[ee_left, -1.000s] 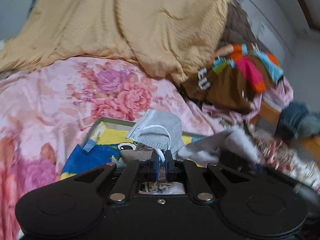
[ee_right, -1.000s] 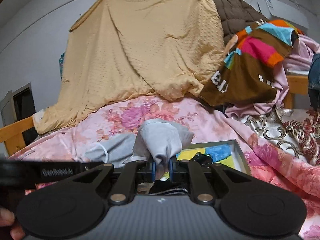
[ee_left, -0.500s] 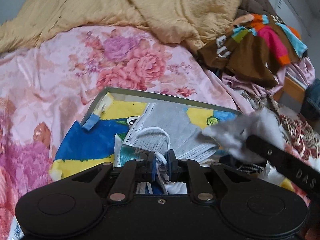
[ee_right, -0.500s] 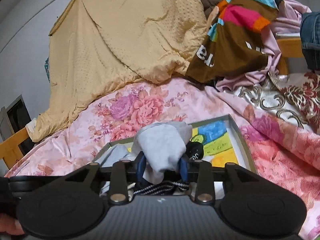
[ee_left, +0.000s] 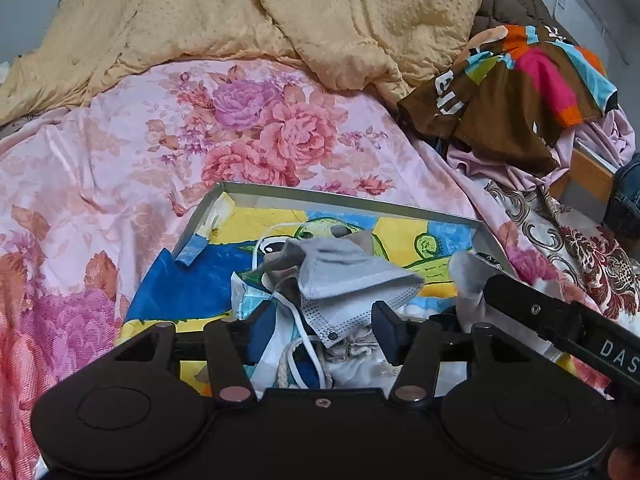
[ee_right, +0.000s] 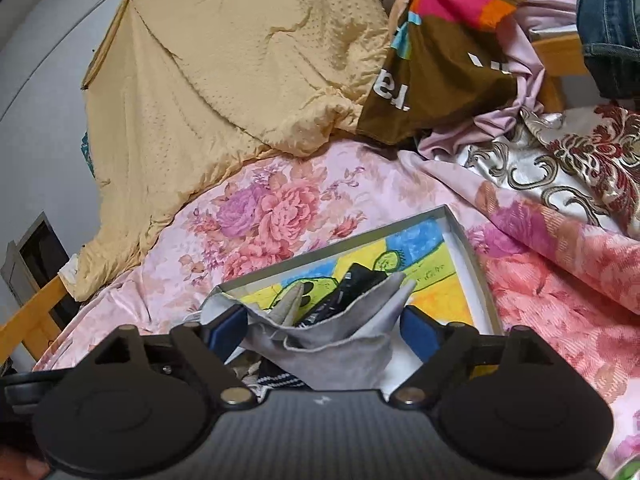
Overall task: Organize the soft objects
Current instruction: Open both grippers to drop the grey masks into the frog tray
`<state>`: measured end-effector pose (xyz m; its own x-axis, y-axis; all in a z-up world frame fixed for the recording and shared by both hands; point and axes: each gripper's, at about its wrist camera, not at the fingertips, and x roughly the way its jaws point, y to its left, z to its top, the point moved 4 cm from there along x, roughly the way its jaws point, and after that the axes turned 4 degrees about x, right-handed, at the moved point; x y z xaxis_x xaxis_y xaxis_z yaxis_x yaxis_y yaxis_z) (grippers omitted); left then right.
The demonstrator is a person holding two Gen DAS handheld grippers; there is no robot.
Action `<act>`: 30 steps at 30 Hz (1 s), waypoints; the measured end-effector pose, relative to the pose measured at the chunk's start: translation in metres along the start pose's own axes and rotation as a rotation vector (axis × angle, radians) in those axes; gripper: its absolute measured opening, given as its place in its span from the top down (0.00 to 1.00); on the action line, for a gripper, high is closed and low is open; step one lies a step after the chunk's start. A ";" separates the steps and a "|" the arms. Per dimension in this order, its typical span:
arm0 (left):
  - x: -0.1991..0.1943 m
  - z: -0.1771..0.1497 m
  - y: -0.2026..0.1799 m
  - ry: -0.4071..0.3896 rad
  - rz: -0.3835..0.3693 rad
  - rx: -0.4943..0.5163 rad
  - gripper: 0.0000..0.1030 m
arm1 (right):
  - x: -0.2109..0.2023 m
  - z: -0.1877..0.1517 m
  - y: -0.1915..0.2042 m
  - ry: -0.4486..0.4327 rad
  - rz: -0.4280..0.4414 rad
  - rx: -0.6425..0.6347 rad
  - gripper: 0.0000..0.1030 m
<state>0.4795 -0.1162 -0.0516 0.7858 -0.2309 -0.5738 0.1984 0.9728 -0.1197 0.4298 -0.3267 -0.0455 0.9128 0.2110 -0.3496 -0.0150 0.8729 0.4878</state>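
Observation:
A shallow grey tray (ee_left: 348,197) with a colourful cartoon lining lies on the floral bed sheet; it also shows in the right wrist view (ee_right: 472,264). A grey face mask (ee_left: 348,276) with white ear loops lies in the tray on other small soft items. My left gripper (ee_left: 320,340) is open just above and around the mask, not gripping it. A grey cloth (ee_right: 332,340) lies in the tray between the open fingers of my right gripper (ee_right: 324,328), over a black item (ee_right: 352,284). The right gripper's body shows at the right of the left wrist view (ee_left: 560,328).
A yellow-tan blanket (ee_left: 280,12) is piled at the back of the bed. A brown multicoloured garment (ee_left: 516,84) and pinkish cloths lie at the right. A patterned red and silver fabric (ee_right: 568,160) lies right of the tray. A wooden bed rail (ee_right: 28,320) is at the left.
Both grippers came down over the tray and opened. The left let go of the mask's ear loop and the right let go of the grey cloth; both now lie in the tray.

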 end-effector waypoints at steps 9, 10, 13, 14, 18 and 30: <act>-0.009 -0.005 0.000 -0.005 0.011 0.016 0.38 | 0.005 -0.002 -0.003 0.013 -0.038 0.008 0.12; -0.009 -0.005 0.000 -0.004 0.009 0.018 0.35 | 0.006 -0.003 -0.004 0.020 -0.051 0.008 0.12; -0.009 -0.007 0.001 -0.012 0.001 0.027 0.31 | 0.011 -0.004 -0.004 0.041 -0.094 0.002 0.12; -0.009 -0.008 0.001 -0.019 0.001 0.028 0.29 | 0.013 -0.005 -0.004 0.048 -0.112 -0.005 0.12; -0.004 -0.010 0.004 -0.036 -0.010 0.019 0.25 | 0.015 -0.007 0.000 0.057 -0.124 -0.031 0.12; -0.033 -0.011 0.013 -0.031 -0.014 -0.023 0.19 | -0.004 -0.009 0.012 0.080 -0.189 -0.132 0.04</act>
<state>0.4502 -0.0954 -0.0430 0.8011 -0.2447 -0.5462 0.1965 0.9696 -0.1461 0.4221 -0.3130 -0.0453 0.8695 0.0682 -0.4893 0.0950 0.9489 0.3011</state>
